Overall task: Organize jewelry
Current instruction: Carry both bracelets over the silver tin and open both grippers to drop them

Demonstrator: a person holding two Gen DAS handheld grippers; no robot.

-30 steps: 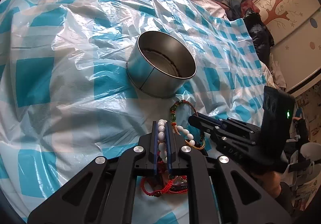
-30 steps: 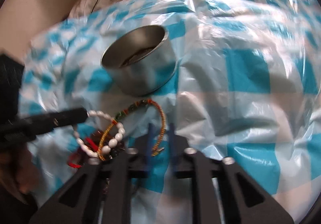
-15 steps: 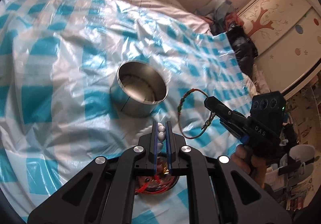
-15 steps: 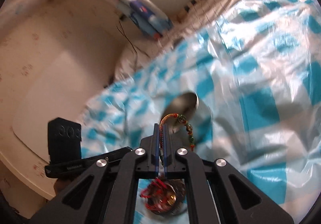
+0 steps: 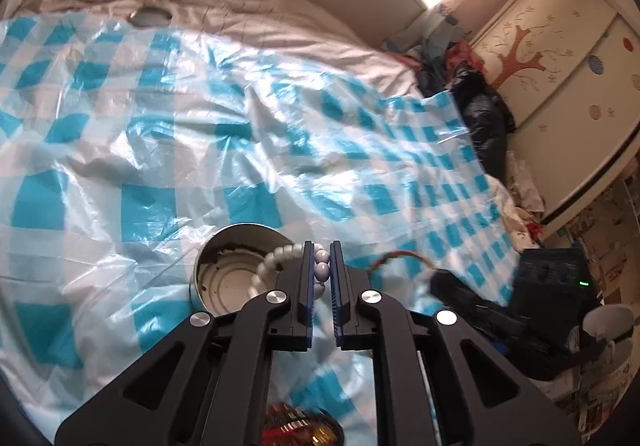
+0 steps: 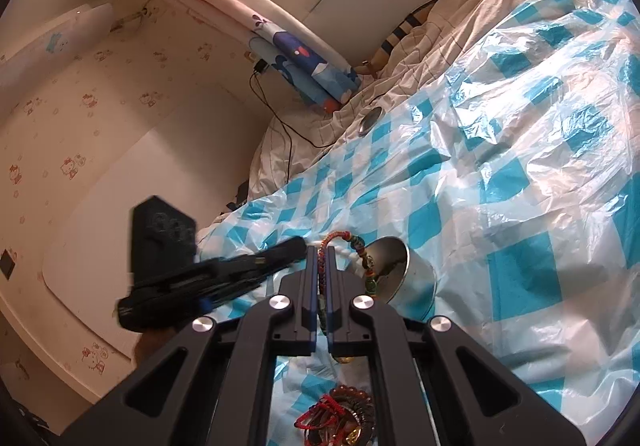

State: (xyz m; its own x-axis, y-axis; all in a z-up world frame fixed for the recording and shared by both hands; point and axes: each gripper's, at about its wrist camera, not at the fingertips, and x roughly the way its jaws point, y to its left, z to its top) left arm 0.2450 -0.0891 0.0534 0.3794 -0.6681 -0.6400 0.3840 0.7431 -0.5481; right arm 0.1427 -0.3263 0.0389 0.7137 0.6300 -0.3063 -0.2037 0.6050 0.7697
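My left gripper (image 5: 322, 246) is shut on a white bead bracelet (image 5: 276, 258), whose loop hangs over the open round metal tin (image 5: 224, 282). My right gripper (image 6: 321, 250) is shut on a red-and-orange cord bracelet with green beads (image 6: 362, 258), held in the air next to the tin (image 6: 416, 282). In the left wrist view the right gripper (image 5: 436, 280) is at the right with its cord bracelet (image 5: 400, 256). In the right wrist view the left gripper (image 6: 298, 246) reaches in from the left. A pile of red and gold jewelry (image 6: 340, 418) lies below both grippers.
A blue-and-white checked plastic sheet (image 5: 280, 150) covers the bed. A round metal lid (image 5: 148, 16) lies at the far edge on the bedding. A cable (image 6: 280, 118) and rolled bedding (image 6: 304, 62) are by the wall. Black bags (image 5: 484, 118) and a wardrobe (image 5: 560, 58) stand at the right.
Both grippers rose from the jewelry pile, each carrying its bracelet. The left one moved forward so the white beads now hang over the tin. The right gripper closed on the cord bracelet and rolled.
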